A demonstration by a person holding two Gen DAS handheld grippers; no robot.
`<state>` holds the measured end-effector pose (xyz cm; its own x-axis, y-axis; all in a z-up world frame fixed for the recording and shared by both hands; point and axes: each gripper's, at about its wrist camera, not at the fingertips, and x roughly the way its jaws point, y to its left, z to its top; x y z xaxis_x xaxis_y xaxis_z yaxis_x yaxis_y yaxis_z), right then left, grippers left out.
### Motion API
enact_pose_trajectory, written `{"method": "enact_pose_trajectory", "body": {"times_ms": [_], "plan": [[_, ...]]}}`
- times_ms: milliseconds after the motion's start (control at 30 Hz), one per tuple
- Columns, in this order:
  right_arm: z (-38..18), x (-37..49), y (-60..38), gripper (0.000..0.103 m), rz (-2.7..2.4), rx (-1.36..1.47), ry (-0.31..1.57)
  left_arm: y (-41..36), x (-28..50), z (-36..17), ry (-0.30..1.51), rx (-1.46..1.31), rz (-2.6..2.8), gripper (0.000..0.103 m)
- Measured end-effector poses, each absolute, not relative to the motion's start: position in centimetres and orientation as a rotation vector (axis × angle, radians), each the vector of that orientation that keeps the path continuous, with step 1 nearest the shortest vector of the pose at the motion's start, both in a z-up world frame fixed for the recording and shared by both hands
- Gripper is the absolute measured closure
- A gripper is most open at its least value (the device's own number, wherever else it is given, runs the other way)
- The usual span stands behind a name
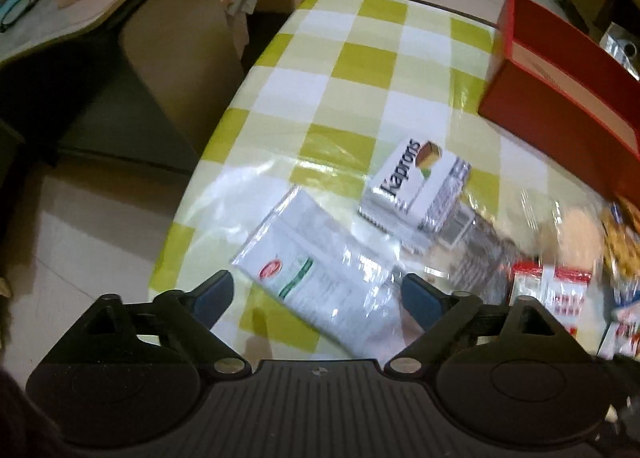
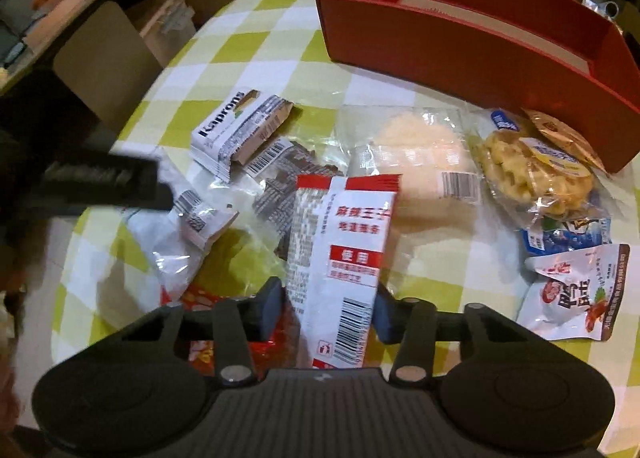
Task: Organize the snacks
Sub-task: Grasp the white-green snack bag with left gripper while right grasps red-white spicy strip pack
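In the left wrist view my left gripper (image 1: 318,296) stands wide open over a white, clear-wrapped packet (image 1: 320,278) that lies between its fingers, with the pads clear of it. A white Kaprons wafer pack (image 1: 416,182) lies just beyond. In the right wrist view my right gripper (image 2: 328,310) is shut on a red-and-white snack packet (image 2: 340,250), one pad against each long edge. The open red box (image 2: 440,42) stands at the far right of the table. The same Kaprons pack (image 2: 236,126) lies to the left.
Green-checked tablecloth (image 1: 360,58), whose left edge drops to the floor beside a beige chair back (image 1: 172,54). Loose snacks lie in front of the red box: a pale bun bag (image 2: 420,154), a yellow crisps bag (image 2: 536,174), a blue packet (image 2: 564,238) and a white-red pouch (image 2: 572,294).
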<state>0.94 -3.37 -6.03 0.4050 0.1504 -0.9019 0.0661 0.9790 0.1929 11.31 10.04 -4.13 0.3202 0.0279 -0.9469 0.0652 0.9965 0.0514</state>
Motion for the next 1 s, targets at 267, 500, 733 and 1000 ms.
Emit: {"method": "enact_pose_trajectory", "body": {"times_ms": [267,500,733,1000], "plan": [[-4.7,-0.7,-4.8,0.072,0.104,0.193,1.137,8.7,12.9,-6.9,1.35,0.06,-0.042,0.008],[-5.1,-1.6,-6.9,0.072,0.075,0.197,1.167,4.7,10.2,-6.4,1.314,0.178,-0.225,0.015],[-5.2,-0.7,-6.6,0.069,0.039,0.198,1.167,5.9,8.8,-5.7,1.298,0.181,-0.142,0.014],[-6.2,0.5,-4.1,0.038,0.045,0.131,1.2,7.1,11.2,-7.3,1.391,-0.012,0.022,0.005]]}}
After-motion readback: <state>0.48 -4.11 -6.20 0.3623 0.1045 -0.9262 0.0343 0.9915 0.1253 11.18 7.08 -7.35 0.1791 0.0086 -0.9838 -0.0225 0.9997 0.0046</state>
